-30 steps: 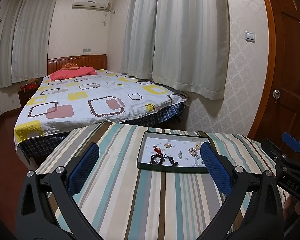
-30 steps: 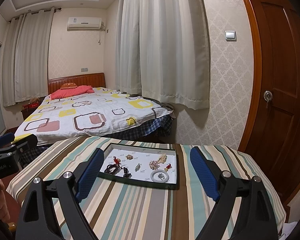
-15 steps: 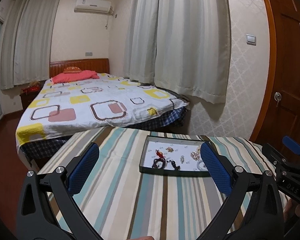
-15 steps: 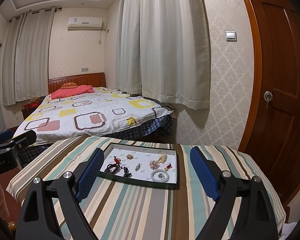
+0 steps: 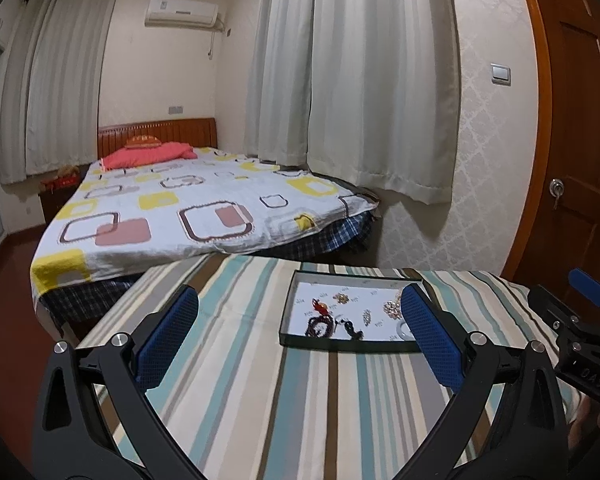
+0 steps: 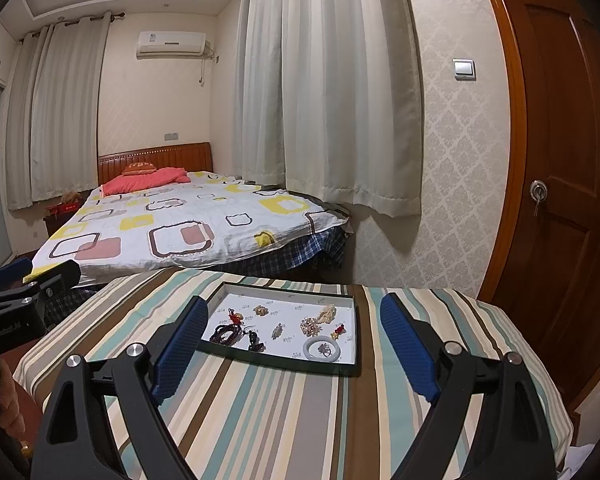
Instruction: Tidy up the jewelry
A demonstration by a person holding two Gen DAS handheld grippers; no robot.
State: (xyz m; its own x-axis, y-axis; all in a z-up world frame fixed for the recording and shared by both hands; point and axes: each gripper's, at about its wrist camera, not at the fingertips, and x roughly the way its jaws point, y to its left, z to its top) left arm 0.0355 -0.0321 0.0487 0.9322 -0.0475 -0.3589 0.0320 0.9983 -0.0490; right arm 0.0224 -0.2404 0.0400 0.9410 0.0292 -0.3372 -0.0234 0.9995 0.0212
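Now both tongs hang above the striped desk (image 6: 284,408), jaws spread wide, nothing in either. The tray (image 6: 284,360) sits dead ahead of the right tongs (image 6: 292,344), its long side running across the view, jewelry scattered inside: dark beads (image 6: 226,335) at the near left, a white bangle (image 6: 322,349) at the near right, small brooches between. From the left tongs (image 5: 298,330) the tray (image 5: 340,345) lies ahead and off to the right. So the right one looks nearer and squarer to it. Whether the pieces are already sorted, hard to call.
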